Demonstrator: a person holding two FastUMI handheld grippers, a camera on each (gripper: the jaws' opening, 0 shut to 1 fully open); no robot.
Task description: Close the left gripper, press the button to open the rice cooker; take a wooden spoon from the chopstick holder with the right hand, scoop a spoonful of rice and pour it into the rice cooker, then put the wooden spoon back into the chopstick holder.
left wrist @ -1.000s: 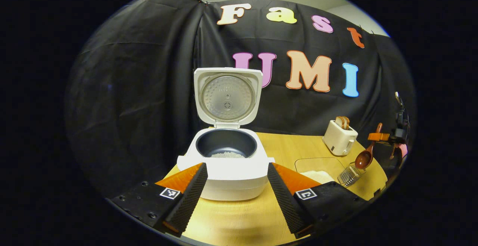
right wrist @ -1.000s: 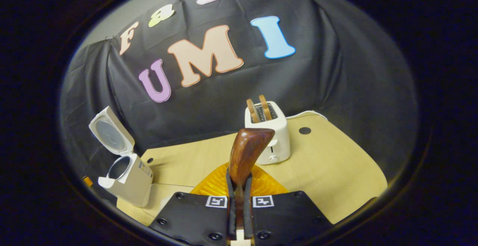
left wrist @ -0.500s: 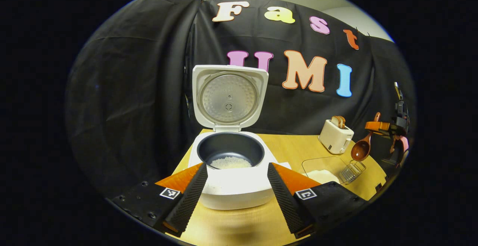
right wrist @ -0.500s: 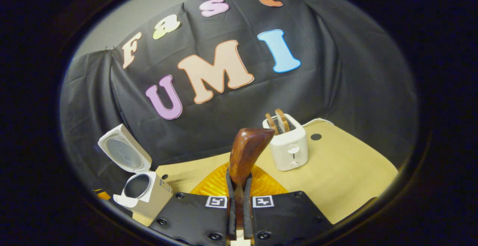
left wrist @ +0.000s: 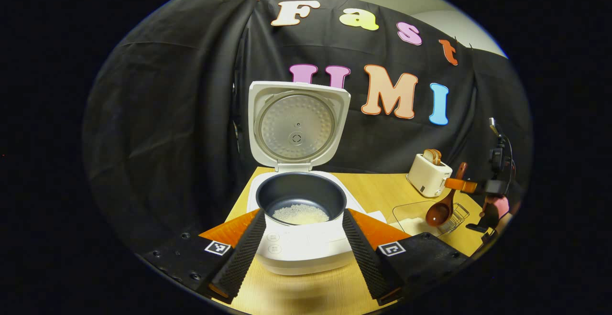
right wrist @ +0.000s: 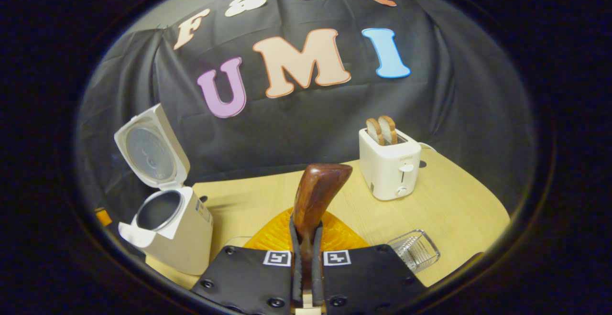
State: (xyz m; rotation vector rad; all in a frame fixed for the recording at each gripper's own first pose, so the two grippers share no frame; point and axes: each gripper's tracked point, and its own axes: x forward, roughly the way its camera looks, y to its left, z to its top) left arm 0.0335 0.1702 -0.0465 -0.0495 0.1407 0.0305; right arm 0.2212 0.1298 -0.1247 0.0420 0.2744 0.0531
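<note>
A: Starting at the left, how far along is it?

B: The rice cooker (left wrist: 299,219) has its lid (left wrist: 297,124) standing upright, so I take the button step as done. White rice (left wrist: 300,214) lies in the dark inner pot. The left tool (left wrist: 301,253) hangs in front of the cooker with its fingers spread wide, gripping nothing.

A: And the spoon?

B: The right tool (right wrist: 306,257) is clamped narrow on the handle of the wooden spoon (right wrist: 315,195). From the left gripper view, that spoon (left wrist: 442,207) has its bowl hanging low, just above the wire chopstick holder (left wrist: 456,212) and beside the clear rice container (left wrist: 411,214). I cannot tell whether the bowl carries any rice.

A: So what is left?

B: Judging by the rice in the pot, the pour may be behind us and the spoon only needs returning to the holder; a scoop about to begin would look much the same.

A: The surroundings?

B: A pale wooden worktop (right wrist: 454,210), black cloth behind it, and a white toaster (right wrist: 389,169) with two slices at the right.
</note>
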